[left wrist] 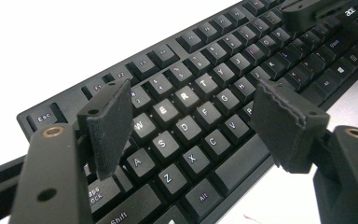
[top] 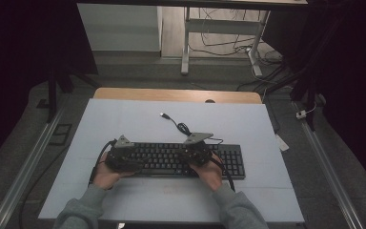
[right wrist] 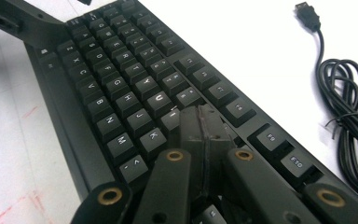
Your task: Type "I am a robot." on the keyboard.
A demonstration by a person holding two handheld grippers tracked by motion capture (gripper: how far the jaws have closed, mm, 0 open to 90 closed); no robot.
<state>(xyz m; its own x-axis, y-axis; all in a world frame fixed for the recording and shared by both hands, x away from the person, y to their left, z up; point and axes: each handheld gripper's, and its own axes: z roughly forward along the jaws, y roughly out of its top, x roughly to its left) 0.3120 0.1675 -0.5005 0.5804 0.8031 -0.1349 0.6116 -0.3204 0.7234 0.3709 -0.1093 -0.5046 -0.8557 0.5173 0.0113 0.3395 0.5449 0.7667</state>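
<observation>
Right tool (right wrist: 200, 126) tip-down on keyboard (right wrist: 121, 88)

My table (top: 138, 93) is wood, showing bare along its 12 o'clock edge, and a pale mat (top: 124, 119) covers the rest. On the mat, at 12 o'clock from the keyboard (top: 228, 160), a black cable (top: 183, 128) lies in a loose coil, its plug (top: 163, 115) off toward 11. In the right gripper view the coil (right wrist: 349, 93) lies at 3 o'clock and the plug (right wrist: 307, 11) at 1.

Metal rails (top: 28, 162) run along the floor at 9 and 3 o'clock of the table. At 12 a white desk frame (top: 186, 47) stands among tangled wires (top: 228, 43). A white panel (top: 119, 28) stands at 11. Dark curtains (top: 24, 38) hang at both sides.
</observation>
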